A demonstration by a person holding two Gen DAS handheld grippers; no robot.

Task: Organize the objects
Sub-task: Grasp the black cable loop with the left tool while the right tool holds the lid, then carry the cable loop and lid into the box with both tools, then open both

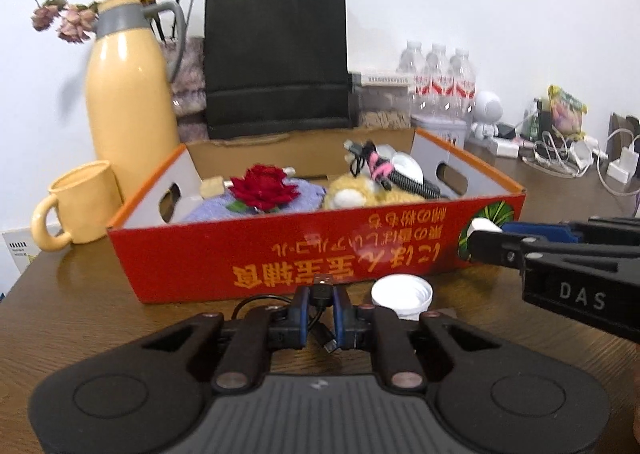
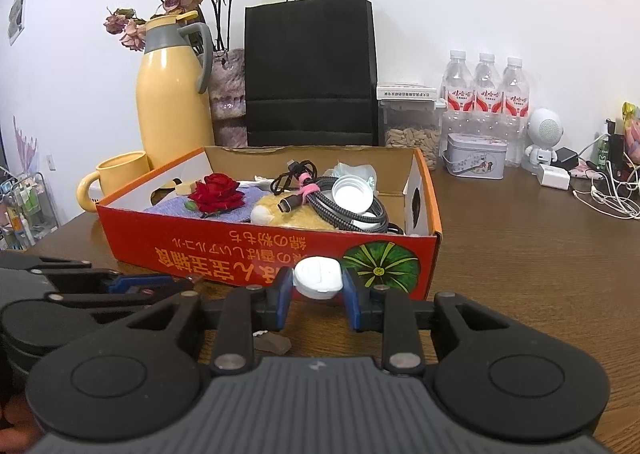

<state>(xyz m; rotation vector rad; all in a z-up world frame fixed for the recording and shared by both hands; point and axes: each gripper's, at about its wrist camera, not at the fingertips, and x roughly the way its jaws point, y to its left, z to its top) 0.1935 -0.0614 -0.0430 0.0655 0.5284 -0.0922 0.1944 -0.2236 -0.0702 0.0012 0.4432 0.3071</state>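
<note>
Presently, on a wooden table [image 2: 520,274], both grippers hold small items in front of the open red box [image 1: 280,254], which appears to serve as the collecting bin.

Left gripper [image 1: 322,310]: jaws nearly closed, pinching a thin black cable [image 1: 320,290] by its plug end; the cord trails loose on the table behind the pads. Held low and just short of the box's front wall, probably so the cable can be lifted over it.

Right gripper [image 2: 318,290]: jaws part-way closed on a small white case [image 2: 318,279], gripped by its two sides, also just before the box front, near the pumpkin print.

Loose: a white lid [image 1: 401,294], lying on the table just beside the left gripper, not yet gathered.

Already in the box: a red rose [image 2: 218,192] on a purple cloth [image 2: 244,210], a plush toy [image 2: 288,214], a bundled cable [image 2: 340,206], another white lid [image 2: 352,194].

Behind, apparently not part of the sorting: a yellow jug [image 2: 172,102], a mug [image 2: 120,174], a black bag [image 2: 310,74], water bottles [image 2: 486,94].
</note>
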